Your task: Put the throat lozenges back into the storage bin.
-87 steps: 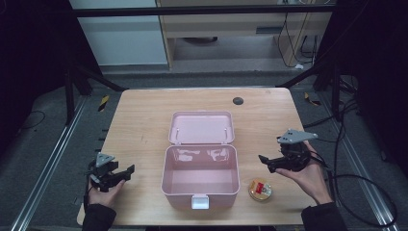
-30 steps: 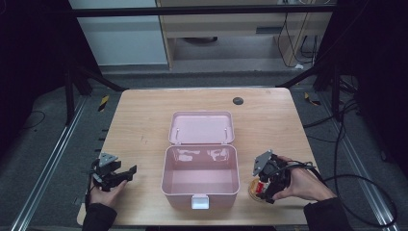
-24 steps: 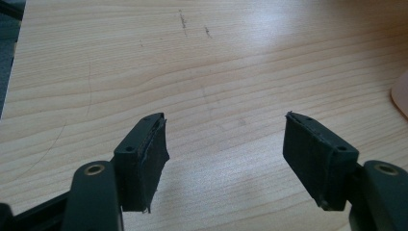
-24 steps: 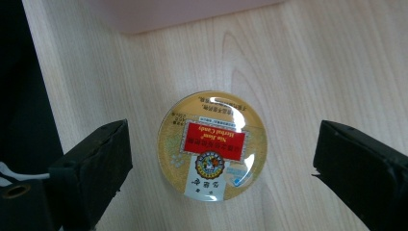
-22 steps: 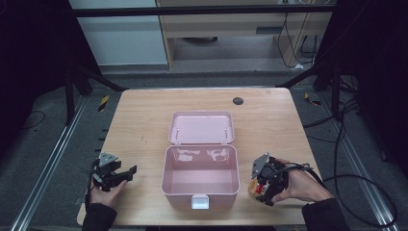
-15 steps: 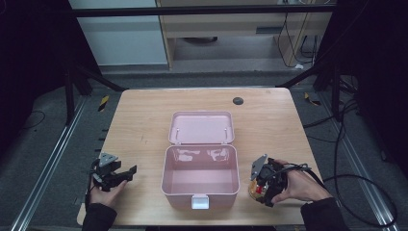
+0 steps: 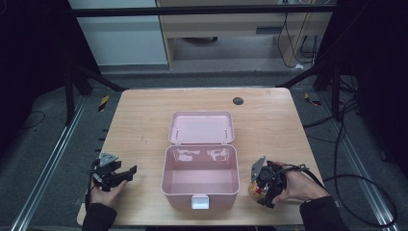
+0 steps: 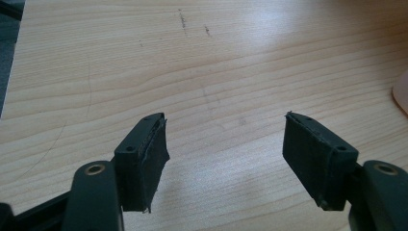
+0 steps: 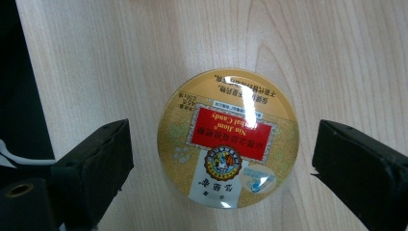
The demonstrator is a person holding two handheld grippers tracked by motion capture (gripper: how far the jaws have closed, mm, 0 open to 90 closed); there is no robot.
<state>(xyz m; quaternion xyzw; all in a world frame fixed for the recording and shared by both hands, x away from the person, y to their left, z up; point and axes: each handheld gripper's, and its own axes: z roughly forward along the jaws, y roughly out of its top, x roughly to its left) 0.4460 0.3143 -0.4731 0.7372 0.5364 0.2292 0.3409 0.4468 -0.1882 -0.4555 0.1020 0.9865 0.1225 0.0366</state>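
Tin – red label "Nin Jiom Candy" | R gripper jaws closing, straddling it, not touching | L gripper open

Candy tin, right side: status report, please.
Right tongs open, straddling candy tin, pads clear, jaws just closing. Tin flat on table. Left tongs open, empty. Pink box open, nothing blocking.

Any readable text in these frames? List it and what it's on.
"Nin Jiom" and "Candy", upside down in the right gripper view, on the red panel of the round candy tin.
Small print along the tin's gold rim and on its white strip: too small to read.
Pink box, table, tongs: no text.
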